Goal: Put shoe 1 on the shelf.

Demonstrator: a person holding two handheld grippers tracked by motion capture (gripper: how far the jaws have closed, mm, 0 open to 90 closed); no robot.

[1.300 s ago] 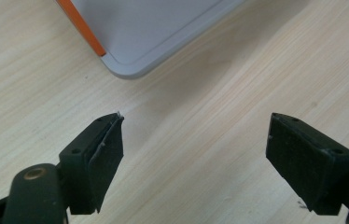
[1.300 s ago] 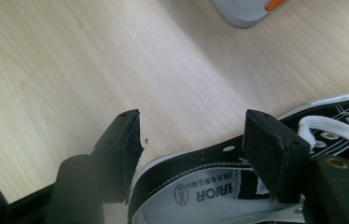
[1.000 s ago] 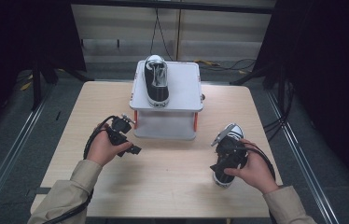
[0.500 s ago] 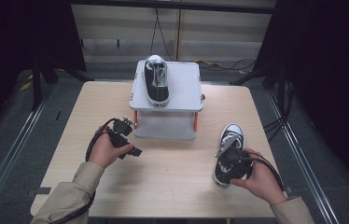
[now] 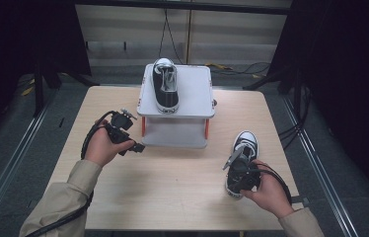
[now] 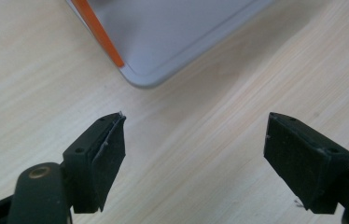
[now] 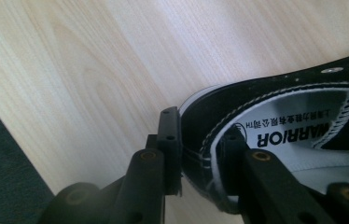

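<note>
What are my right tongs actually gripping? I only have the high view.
Observer: The right gripper view shows the right tongs shut on the heel wall of the black shoe, with one jaw outside and one inside.
Operator: And the left tongs?
Observer: The left tongs are open over the bare table, holding nothing. A corner of the grey stand lies ahead of them.
Operator: Any marking inside the shoe?
Observer: The insole is printed WARRIOR.

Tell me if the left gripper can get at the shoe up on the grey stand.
Probably yes: the left gripper is open, holds nothing, and sits just left of the stand; nothing lies between it and the shoe.
</note>
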